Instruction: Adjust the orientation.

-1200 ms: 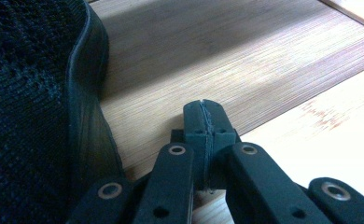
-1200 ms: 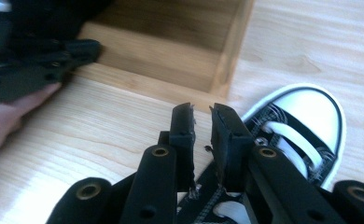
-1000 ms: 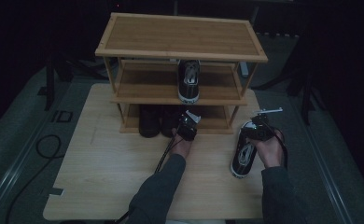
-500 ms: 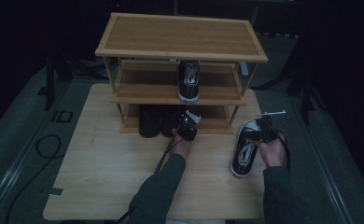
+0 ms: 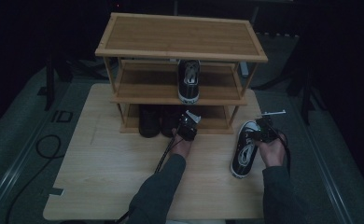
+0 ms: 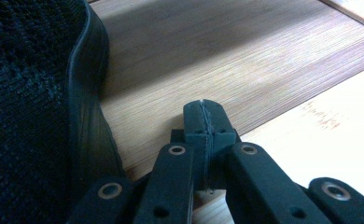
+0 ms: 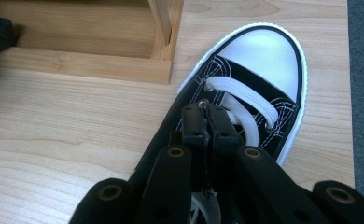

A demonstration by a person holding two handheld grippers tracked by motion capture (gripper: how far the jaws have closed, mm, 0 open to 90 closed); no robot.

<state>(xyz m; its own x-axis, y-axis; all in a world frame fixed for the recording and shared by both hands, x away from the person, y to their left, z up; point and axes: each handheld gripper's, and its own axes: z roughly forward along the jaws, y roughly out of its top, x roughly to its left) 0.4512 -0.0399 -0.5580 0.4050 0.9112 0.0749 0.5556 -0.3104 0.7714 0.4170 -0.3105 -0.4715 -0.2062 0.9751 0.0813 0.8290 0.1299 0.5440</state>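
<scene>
Right gripper (image 7: pixel 207 109): black jaws pressed together, having just been closing, with nothing visibly between them; the tips rest over the lacing of the black canvas sneaker with white toe cap and white laces (image 7: pixel 259 79). The sneaker lies on the pale wooden table (image 5: pixel 101 158), toe toward the three-tier bamboo shoe rack (image 5: pixel 180 39), just off the rack's front right leg and apart from it. In the high view the right gripper (image 5: pixel 265 131) sits at the sneaker's (image 5: pixel 244 150) rack-side end, with the right hand (image 5: pixel 272 151) behind it.

Left gripper (image 6: pixel 204 112): black jaws fully together, empty, tips at the front lip of the rack's bottom shelf (image 6: pixel 245 56). A black knit-textured shoe with a smooth black sole edge (image 6: pixel 40 102) stands just beside the jaws; whether it touches them cannot be told. In the high view the left gripper (image 5: pixel 188 126) is at the rack's lower front edge, beside two dark shoes (image 5: pixel 159 120) on the bottom shelf.

A second black-and-white sneaker (image 5: pixel 189 80) stands on the rack's middle shelf, toe toward the front. The top shelf (image 5: pixel 180 35) carries nothing.
</scene>
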